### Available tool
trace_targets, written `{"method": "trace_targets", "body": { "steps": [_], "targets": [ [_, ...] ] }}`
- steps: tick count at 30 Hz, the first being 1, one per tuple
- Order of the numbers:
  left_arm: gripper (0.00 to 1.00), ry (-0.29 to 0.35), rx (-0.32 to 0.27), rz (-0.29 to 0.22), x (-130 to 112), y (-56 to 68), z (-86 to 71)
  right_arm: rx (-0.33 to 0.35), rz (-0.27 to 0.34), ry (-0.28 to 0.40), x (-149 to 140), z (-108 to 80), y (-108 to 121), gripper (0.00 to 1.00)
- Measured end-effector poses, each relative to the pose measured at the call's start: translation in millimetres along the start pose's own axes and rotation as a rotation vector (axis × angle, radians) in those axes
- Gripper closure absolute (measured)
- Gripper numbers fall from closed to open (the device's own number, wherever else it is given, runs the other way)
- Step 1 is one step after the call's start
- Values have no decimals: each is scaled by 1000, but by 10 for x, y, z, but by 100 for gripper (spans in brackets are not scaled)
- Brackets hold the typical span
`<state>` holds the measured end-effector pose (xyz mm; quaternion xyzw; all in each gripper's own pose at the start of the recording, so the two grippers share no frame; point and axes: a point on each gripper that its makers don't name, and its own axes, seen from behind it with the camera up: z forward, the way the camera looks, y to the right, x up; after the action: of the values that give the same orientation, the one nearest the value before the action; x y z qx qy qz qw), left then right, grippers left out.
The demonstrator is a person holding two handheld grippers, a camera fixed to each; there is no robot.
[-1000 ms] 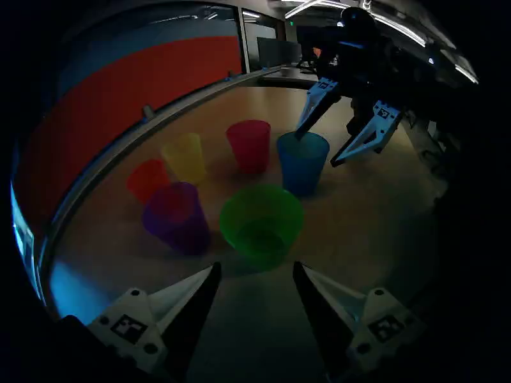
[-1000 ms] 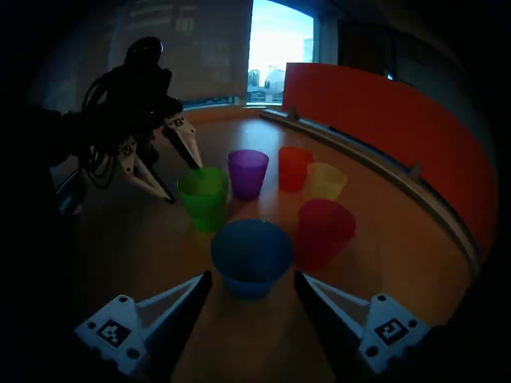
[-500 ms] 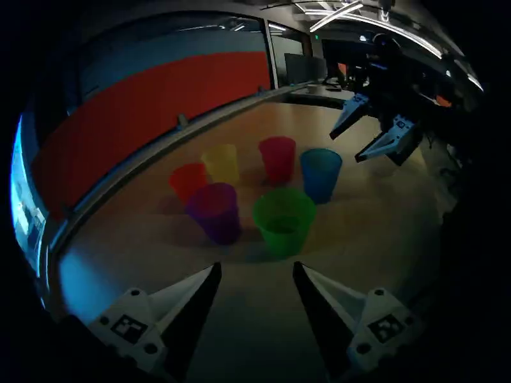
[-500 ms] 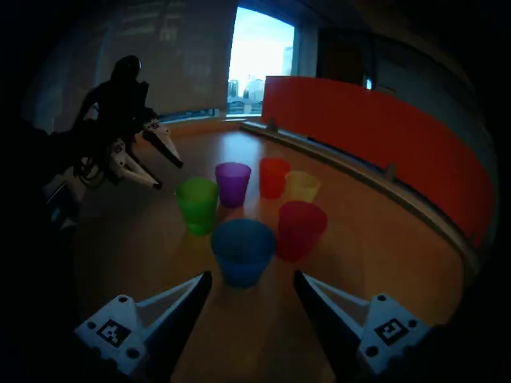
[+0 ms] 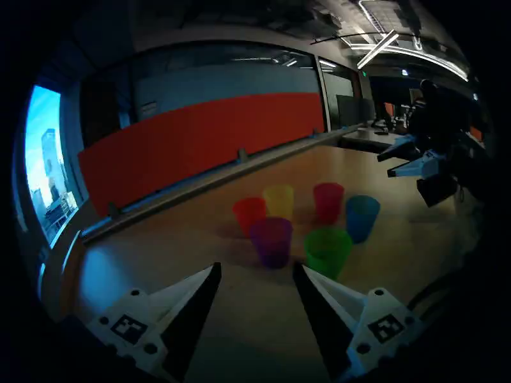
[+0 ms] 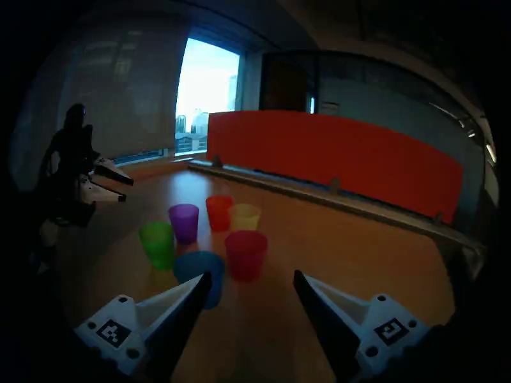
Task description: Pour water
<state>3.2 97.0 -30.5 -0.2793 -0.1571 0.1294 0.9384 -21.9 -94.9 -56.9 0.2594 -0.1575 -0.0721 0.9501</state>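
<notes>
Several coloured plastic cups stand grouped on a wooden table (image 5: 191,281). In the left gripper view the purple cup (image 5: 271,240) and green cup (image 5: 327,251) are nearest, with the orange cup (image 5: 249,214), yellow cup (image 5: 279,200), red cup (image 5: 327,201) and blue cup (image 5: 362,217) behind. My left gripper (image 5: 255,267) is open and short of them. In the right gripper view the blue cup (image 6: 198,268) and red cup (image 6: 246,253) are nearest. My right gripper (image 6: 252,276) is open with nothing between its fingers. Whether the cups hold water cannot be told.
A long red partition (image 5: 211,140) (image 6: 332,153) runs along the table's far edge. A bright window (image 6: 207,96) lies beyond the table's end. The right gripper (image 5: 385,166) hovers past the cups, and the left gripper (image 6: 128,191), held by a person, shows at far left.
Both grippers have drawn back and risen away from the cups, which now look smaller and farther off. The cups have not moved.
</notes>
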Motion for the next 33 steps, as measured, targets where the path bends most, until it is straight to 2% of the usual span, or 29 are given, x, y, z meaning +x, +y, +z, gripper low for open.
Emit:
{"method": "trace_targets", "body": {
  "steps": [4, 12, 18, 23, 27, 33],
  "targets": [
    [17, 64, 69, -47, 125, -168, -85, -84, 24, 44, 127, -40, 172, 1],
    [18, 172, 180, -135, 308, -396, -212, -257, 76, 152, 396, -167, 558, 1],
    [18, 242, 268, -183, 422, -572, -286, -347, 102, 219, 523, -242, 724, 1],
    [18, 300, 324, -230, 507, -673, -350, -419, 123, 253, 575, -278, 839, 1],
    [17, 334, 375, -245, 569, -742, -403, -470, 155, 276, 593, -302, 914, 1],
    [18, 367, 425, -243, 635, -783, -459, -496, 217, 324, 683, -371, 951, 1]
  ]
}}
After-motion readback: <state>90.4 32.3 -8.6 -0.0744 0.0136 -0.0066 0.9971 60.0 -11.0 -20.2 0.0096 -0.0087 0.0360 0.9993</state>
